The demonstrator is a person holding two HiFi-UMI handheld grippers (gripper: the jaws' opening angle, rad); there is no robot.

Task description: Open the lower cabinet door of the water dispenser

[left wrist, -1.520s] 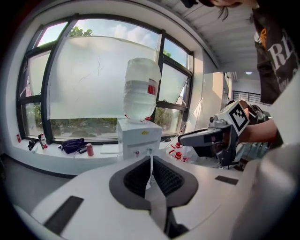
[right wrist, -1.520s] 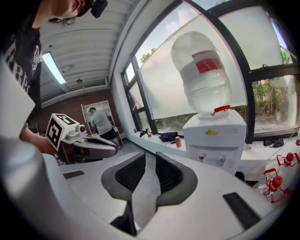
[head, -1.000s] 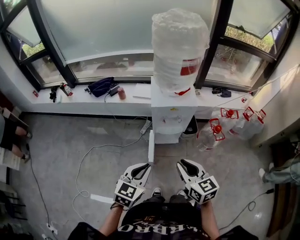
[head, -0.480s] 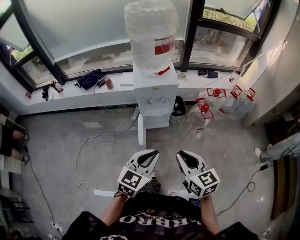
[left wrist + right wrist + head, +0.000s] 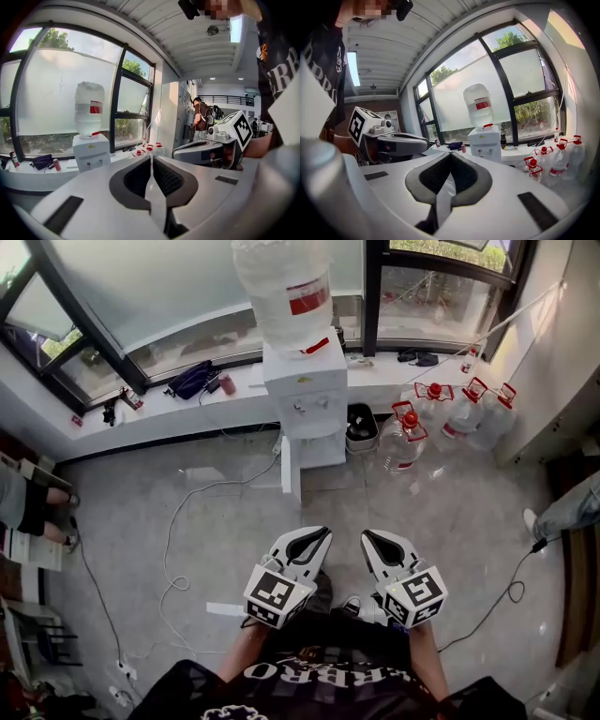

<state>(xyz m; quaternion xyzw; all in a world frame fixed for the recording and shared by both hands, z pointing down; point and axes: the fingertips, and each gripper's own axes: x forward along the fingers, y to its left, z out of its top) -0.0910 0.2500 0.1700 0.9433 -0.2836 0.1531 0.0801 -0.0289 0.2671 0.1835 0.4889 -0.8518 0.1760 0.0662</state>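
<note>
You hold the left hand-held gripper (image 5: 317,534) and right hand-held gripper (image 5: 368,537) pressed together, empty, well back from the water dispenser (image 5: 305,395), probably because its lower cabinet door (image 5: 288,474) already stands open.

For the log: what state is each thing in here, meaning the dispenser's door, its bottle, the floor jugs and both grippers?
lower cabinet door: open, swung out from the water dispenser.
top bottle: seated neck-down on the dispenser.
floor jugs: upright, red caps on.
left gripper: shut, empty.
right gripper: shut, empty.
</note>
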